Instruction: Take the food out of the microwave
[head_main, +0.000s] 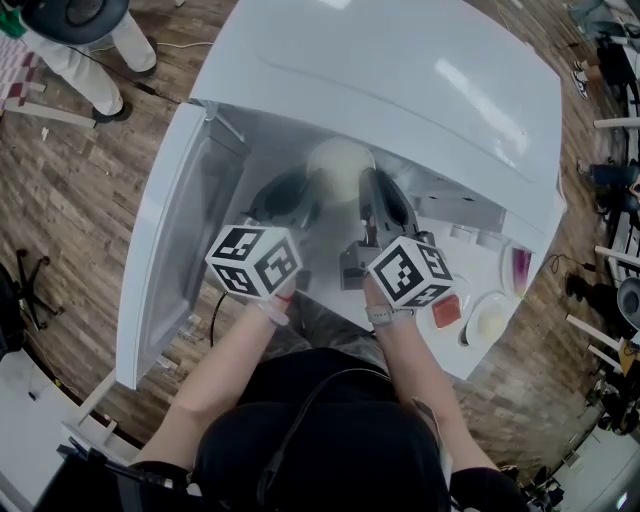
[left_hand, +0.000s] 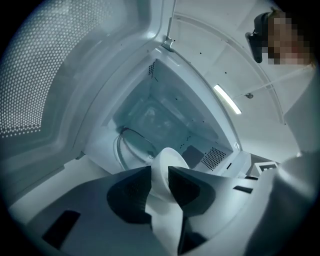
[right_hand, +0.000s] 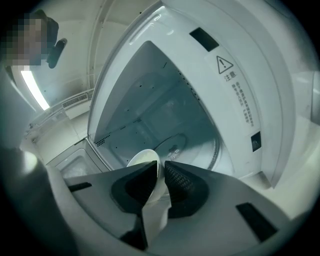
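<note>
Bowl (head_main: 340, 165) sits at the mouth of the open microwave (head_main: 420, 80), carried between my 2 grippers. It looks clear of the glass plate (right_hand: 200, 142) behind it. My left gripper (left_hand: 159, 168) is clamped on the rim at one side, with 1 pad inside the bowl and 1 outside. My right gripper (right_hand: 160, 164) pinches the opposite rim the same way. Neither has anything under the bowl, so the whole weight hangs from 2 thin bites on a smooth white edge.

That is where I expect trouble. The 2 grips form a line across the bowl, and it can swing about that line. If I draw it out fast or stop short, the near or far edge may dip and whatever is inside may slop over. I cannot see the contents well enough to say how full it is.

If 1 hand rolls or pulls ahead of the other, the rim twists between the pads and may slide free on that side, and then the bowl drops. Easing either squeeze before it rests on something does the same.

The door (head_main: 165, 240) stands open close on my left, so a wide swing that way could knock the bowl against it.
</note>
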